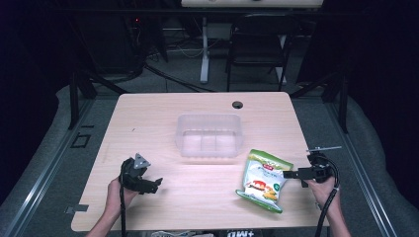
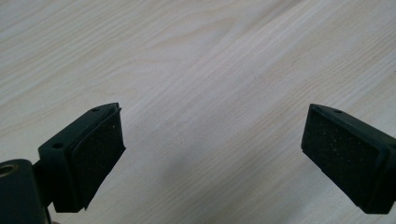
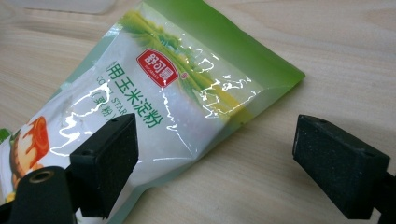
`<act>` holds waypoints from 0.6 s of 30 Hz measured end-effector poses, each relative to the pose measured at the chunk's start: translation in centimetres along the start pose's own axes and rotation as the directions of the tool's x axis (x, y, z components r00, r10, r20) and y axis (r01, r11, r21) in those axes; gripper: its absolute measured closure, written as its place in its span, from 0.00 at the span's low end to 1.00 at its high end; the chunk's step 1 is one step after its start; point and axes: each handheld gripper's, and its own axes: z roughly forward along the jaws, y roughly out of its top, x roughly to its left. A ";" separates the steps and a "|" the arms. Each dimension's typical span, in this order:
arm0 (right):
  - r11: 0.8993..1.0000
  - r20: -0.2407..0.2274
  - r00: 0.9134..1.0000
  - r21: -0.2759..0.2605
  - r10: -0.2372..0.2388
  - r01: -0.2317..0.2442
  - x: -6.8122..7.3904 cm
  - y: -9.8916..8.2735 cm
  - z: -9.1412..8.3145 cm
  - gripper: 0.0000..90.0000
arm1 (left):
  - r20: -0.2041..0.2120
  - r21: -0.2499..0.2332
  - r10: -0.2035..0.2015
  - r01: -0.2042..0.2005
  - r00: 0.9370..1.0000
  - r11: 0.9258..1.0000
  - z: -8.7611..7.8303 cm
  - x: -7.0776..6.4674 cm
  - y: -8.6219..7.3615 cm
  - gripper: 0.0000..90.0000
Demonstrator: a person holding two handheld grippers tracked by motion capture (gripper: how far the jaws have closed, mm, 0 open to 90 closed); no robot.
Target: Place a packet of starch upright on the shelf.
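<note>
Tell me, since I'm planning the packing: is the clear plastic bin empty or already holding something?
Empty. In the high view, the clear bin shows just its bare ribbed floor, and the green pouch lies flat on the table beside it.

A clear plastic container (image 1: 208, 136) sits on the wooden table (image 1: 148, 113), ahead of both pairs of jaws and midway between them. Far beyond the jaws, a black chair (image 1: 259, 42) stands behind the table.

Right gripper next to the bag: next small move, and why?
Probably ease the right gripper forward so its open jaws straddle the bag's near edge, then close. The bag lies flat on the table, one jaw over it, nothing pinched yet.
</note>
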 end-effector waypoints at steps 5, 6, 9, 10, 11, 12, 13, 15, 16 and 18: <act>1.000 0.002 1.000 0.011 0.013 -0.013 -0.1 0.5 0.5 0.16 | 0.000 0.001 -0.001 0.001 1.000 1.000 0.0 0.0 0.0 0.06; 1.000 -0.001 1.000 0.025 0.018 -0.018 -0.2 0.7 0.8 0.16 | -0.001 0.002 0.000 0.000 1.000 1.000 0.0 0.0 0.0 0.06; 0.999 0.009 0.999 0.027 0.031 -0.032 -0.2 0.8 1.1 0.16 | 0.000 0.001 0.000 0.000 1.000 1.000 0.0 0.0 0.0 0.06; 0.998 0.011 0.999 0.040 0.040 -0.040 -0.1 1.0 1.4 0.16 | -0.001 0.000 0.000 0.000 1.000 1.000 0.0 0.0 0.0 0.06; 0.998 0.011 0.999 0.036 0.050 -0.050 -0.1 1.0 1.5 0.16 | -0.001 0.000 -0.001 0.001 1.000 1.000 0.0 0.0 0.0 0.06; 0.998 0.010 0.999 0.049 0.046 -0.047 -0.1 1.1 1.6 0.16 | -0.001 0.001 0.001 -0.001 1.000 1.000 0.0 0.0 0.0 0.06; 0.998 0.010 0.999 0.049 0.046 -0.047 -0.1 1.1 1.6 0.16 | -0.001 0.001 0.001 -0.001 1.000 1.000 0.0 0.0 0.0 0.06; 0.997 0.010 0.999 0.063 0.049 -0.049 -0.1 1.2 1.8 0.16 | -0.001 0.000 0.000 0.000 1.000 1.000 0.0 0.0 0.0 0.06; 0.997 0.015 0.998 0.061 0.056 -0.057 -0.1 1.2 2.0 0.16 | -0.002 -0.001 -0.001 0.001 1.000 1.000 -0.1 0.0 0.0 0.06; 0.995 0.016 0.998 0.069 0.066 -0.066 -0.1 1.3 2.2 0.16 | -0.003 -0.001 -0.002 0.002 1.000 1.000 -0.1 0.0 0.0 0.06</act>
